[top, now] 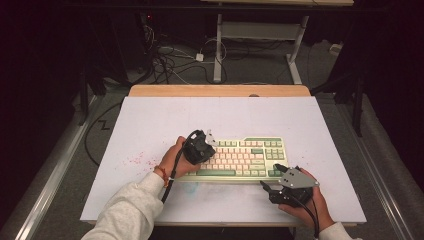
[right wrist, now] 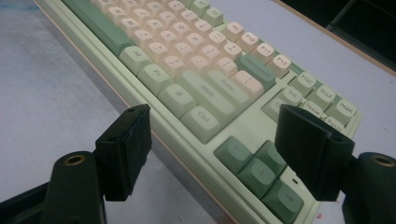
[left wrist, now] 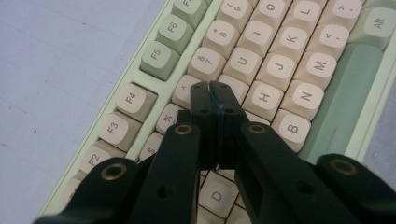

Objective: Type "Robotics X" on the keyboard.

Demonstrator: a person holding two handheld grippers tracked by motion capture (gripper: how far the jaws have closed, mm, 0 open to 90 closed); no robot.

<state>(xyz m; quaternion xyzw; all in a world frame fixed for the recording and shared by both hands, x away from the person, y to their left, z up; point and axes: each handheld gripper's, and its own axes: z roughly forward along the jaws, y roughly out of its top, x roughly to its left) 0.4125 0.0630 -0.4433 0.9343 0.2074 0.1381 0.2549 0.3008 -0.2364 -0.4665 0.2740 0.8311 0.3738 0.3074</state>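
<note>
Jaws pressed together with nothing between them, the left gripper (left wrist: 208, 88) pokes its joined tips down among the keyboard's (top: 235, 159) number and letter rows near the 6 key, whether touching a cap I cannot tell; the right gripper (right wrist: 212, 154) hangs wide open, empty, just off the keyboard's near right corner by the arrow keys. Resting flat in the middle of the pale surface (top: 150, 120), the keyboard runs its long axis left to right, spacebar edge toward the person. It looks rigid and fairly heavy, with smooth loose-feeling caps, so the solid case ends seem the best hold.
</note>
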